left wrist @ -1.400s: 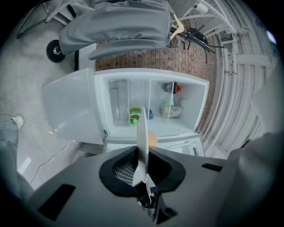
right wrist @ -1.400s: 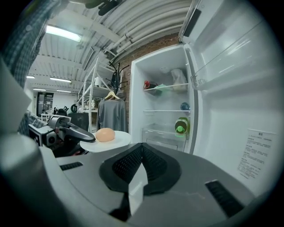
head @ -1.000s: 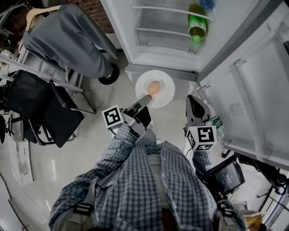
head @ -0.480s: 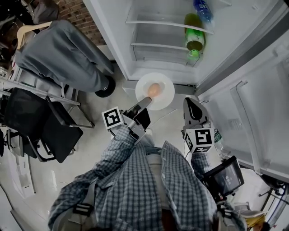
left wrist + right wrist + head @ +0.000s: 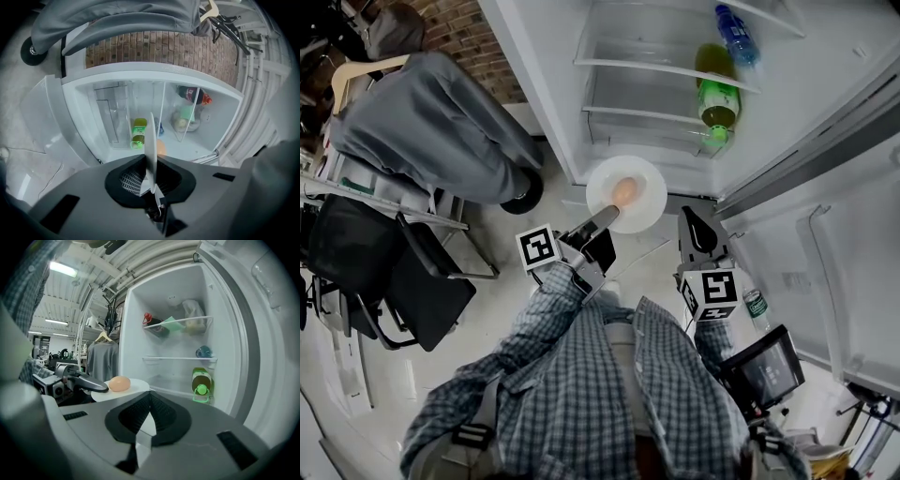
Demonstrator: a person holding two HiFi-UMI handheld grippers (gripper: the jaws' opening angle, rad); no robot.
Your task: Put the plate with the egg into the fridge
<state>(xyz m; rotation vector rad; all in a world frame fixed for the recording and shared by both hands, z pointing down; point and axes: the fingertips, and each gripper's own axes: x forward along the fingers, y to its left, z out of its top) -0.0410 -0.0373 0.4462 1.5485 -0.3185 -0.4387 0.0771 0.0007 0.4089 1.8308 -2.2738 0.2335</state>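
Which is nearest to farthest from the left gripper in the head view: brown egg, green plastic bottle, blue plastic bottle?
1. Brown egg: on the white round plate that the left gripper clamps, just ahead of its jaws.
2. Green plastic bottle: inside the open fridge, on its right side.
3. Blue plastic bottle: one level above the green one, at the view's top right.

A green bottle [image 5: 717,98] lies on its side, cap outward, with a blue bottle [image 5: 737,36] on the shelf [image 5: 656,67] above it. Higher up sit a dark bottle [image 5: 155,324] with a red cap, a green packet [image 5: 173,324] and a pale bag [image 5: 192,315]. At left a grey cloth [image 5: 431,122] drapes a chair before a brick wall [image 5: 483,52], with black chairs [image 5: 403,272] nearer. A dark screen [image 5: 766,368] sits low at right, near a green-capped bottle [image 5: 757,307].
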